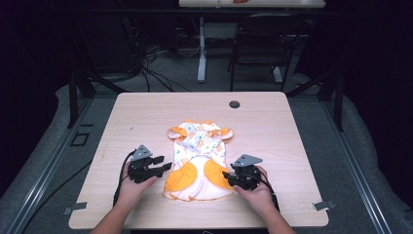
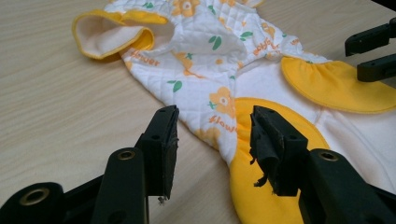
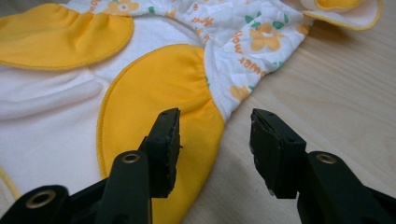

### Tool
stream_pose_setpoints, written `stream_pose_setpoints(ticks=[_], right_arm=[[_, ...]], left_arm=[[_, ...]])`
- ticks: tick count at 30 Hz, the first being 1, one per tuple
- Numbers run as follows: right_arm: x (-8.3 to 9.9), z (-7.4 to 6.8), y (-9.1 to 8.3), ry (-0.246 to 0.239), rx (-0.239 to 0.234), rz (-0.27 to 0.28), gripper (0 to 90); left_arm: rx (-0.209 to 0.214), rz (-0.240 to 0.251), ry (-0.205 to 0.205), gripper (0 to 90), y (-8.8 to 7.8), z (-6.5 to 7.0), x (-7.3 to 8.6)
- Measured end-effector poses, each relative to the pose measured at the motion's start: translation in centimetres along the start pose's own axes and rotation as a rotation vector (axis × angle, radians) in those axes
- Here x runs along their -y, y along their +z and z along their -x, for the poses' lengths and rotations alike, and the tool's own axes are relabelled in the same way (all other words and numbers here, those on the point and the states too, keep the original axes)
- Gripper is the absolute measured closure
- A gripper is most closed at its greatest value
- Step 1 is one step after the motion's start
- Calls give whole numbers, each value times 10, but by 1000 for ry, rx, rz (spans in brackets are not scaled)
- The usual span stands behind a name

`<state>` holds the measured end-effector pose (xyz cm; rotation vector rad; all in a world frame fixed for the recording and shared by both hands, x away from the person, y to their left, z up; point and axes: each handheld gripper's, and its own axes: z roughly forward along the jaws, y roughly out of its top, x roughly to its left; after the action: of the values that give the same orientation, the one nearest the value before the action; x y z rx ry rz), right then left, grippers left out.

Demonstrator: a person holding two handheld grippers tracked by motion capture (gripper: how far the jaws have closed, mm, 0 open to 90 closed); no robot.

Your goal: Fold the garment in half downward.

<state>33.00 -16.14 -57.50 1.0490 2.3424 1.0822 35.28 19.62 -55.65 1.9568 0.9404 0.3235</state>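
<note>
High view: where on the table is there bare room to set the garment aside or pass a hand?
Bare wood runs left of the garment to the table edge, right of it to the right edge, and across the far strip up to the grommet. It is crowded at the near edge: the left gripper and right gripper, both open, flank the garment's yellow hem.

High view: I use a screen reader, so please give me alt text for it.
A small white and orange garment lies flat on a wooden table. A person's hands hold the open left gripper and open right gripper at its two near sides.
</note>
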Motion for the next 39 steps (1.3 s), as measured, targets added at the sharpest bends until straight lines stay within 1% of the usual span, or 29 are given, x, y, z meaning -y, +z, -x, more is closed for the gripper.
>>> stream_pose_setpoints(ticks=[2, 3, 4, 5, 6, 7, 8, 9, 11, 12, 13, 14, 15, 17, 20, 21, 22, 23, 24, 25, 26, 27, 28, 30, 31, 32, 33, 36, 39], right_arm=[[1, -1, 1, -29, 0, -18, 530], [1, -2, 0, -32, -4, -21, 536], [0, -3, 0, -26, -9, -11, 549], [-1, -3, 0, -27, -16, -11, 565], [-1, -4, 0, -18, -26, -9, 580], [-2, -4, 1, -8, -34, -9, 592], [-2, -4, 1, -8, -34, -9, 592], [-4, -5, 2, -20, -36, -21, 619], [-6, -9, 2, -34, -33, -25, 659], [-6, -9, 2, -34, -33, -25, 659], [-8, -11, 2, -47, -47, -35, 722], [-8, -11, 2, -47, -47, -35, 722], [-10, -13, 4, -57, -60, -37, 761], [-11, -15, 7, -65, -62, -44, 763], [-11, -16, 9, -77, -45, -40, 760], [-12, -14, 7, -64, -41, -21, 752], [-12, -14, 7, -64, -41, -21, 752], [-12, -15, 6, -49, -41, 5, 745], [-13, -15, 6, -48, -50, 11, 741], [-13, -17, 8, -48, -66, 7, 740], [-13, -17, 8, -48, -66, 7, 740], [-11, -21, 12, -90, -69, -36, 746], [-11, -23, 14, -109, -72, -53, 747], [-10, -24, 15, -120, -80, -57, 749], [-10, -24, 15, -118, -86, -59, 755], [-10, -24, 15, -118, -86, -59, 755], [-9, -22, 14, -121, -99, -66, 756], [-7, -21, 13, -111, -108, -64, 758], [-6, -20, 10, -105, -124, -82, 760]], left_arm=[[5, -11, 5, 518, 3, 2, -1], [6, -19, 12, 518, 4, 3, 0], [6, -19, 12, 518, 4, 3, 0], [10, -46, 29, 518, 7, 6, 2], [10, -46, 29, 518, 7, 6, 2], [10, -49, 43, 521, 8, 8, 2], [10, -50, 52, 521, 9, 9, 2], [17, -52, 57, 532, 10, 12, 1], [29, -60, 77, 567, 12, 15, 1], [29, -60, 77, 607, 12, 15, 1], [22, -72, 106, 635, 14, 20, 1], [22, -72, 106, 666, 14, 20, 1], [30, -88, 120, 692, 18, 23, 0], [31, -97, 117, 708, 20, 24, 0], [28, -110, 120, 735, 25, 25, 0], [28, -129, 130, 738, 27, 25, 1], [28, -129, 130, 738, 27, 25, 1], [26, -147, 137, 741, 29, 26, 3], [26, -147, 137, 746, 29, 26, 3], [22, -166, 150, 748, 31, 26, 4], [22, -166, 150, 749, 31, 26, 4], [23, -180, 149, 751, 34, 28, 6], [25, -182, 151, 756, 34, 28, 7], [25, -182, 157, 761, 35, 28, 7], [37, -186, 148, 766, 35, 29, 8], [37, -186, 148, 767, 35, 29, 8], [53, -185, 135, 768, 35, 29, 9], [67, -188, 136, 768, 33, 31, 10], [78, -198, 142, 769, 31, 35, 12]])
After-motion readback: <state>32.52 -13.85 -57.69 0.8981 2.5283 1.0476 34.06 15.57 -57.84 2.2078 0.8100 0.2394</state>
